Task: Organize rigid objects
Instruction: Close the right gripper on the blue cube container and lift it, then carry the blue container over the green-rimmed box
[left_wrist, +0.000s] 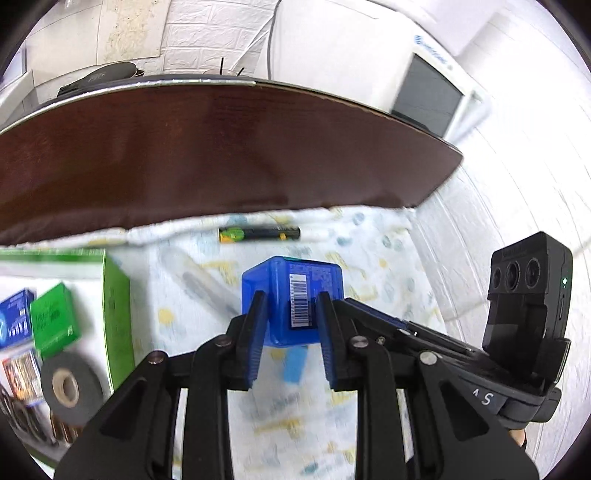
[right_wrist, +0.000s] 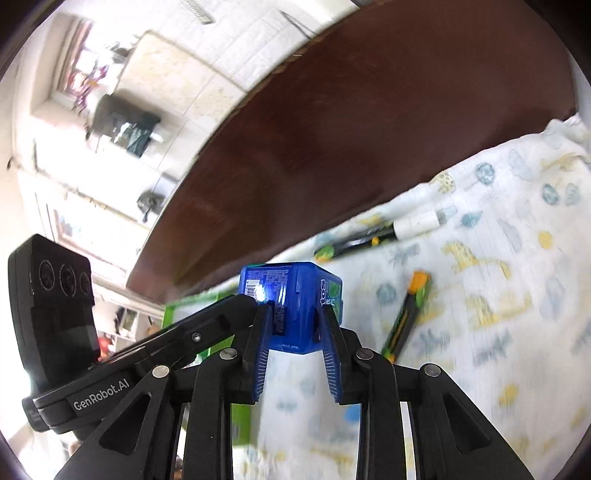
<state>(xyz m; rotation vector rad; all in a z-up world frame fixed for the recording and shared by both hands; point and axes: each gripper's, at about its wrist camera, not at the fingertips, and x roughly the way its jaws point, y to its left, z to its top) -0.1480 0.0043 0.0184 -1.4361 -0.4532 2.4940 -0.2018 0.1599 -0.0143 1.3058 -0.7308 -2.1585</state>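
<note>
A blue translucent plastic box (left_wrist: 291, 295) with a barcode label is held above the patterned cloth (left_wrist: 369, 251). My left gripper (left_wrist: 290, 314) is shut on it. My right gripper (right_wrist: 293, 317) is shut on the same blue box (right_wrist: 291, 295) from the other side. The right gripper's body (left_wrist: 517, 332) shows at the right of the left wrist view; the left gripper's body (right_wrist: 110, 332) shows at the left of the right wrist view. A green cardboard tray (left_wrist: 116, 314) to the left holds small boxes (left_wrist: 55, 321) and a black tape roll (left_wrist: 70, 387).
A green-black battery (left_wrist: 258, 233) lies on the cloth near the dark wooden headboard (left_wrist: 221, 147). In the right wrist view a battery (right_wrist: 351, 243), a white tube (right_wrist: 417, 223) and another battery (right_wrist: 406, 314) lie on the cloth (right_wrist: 480, 295).
</note>
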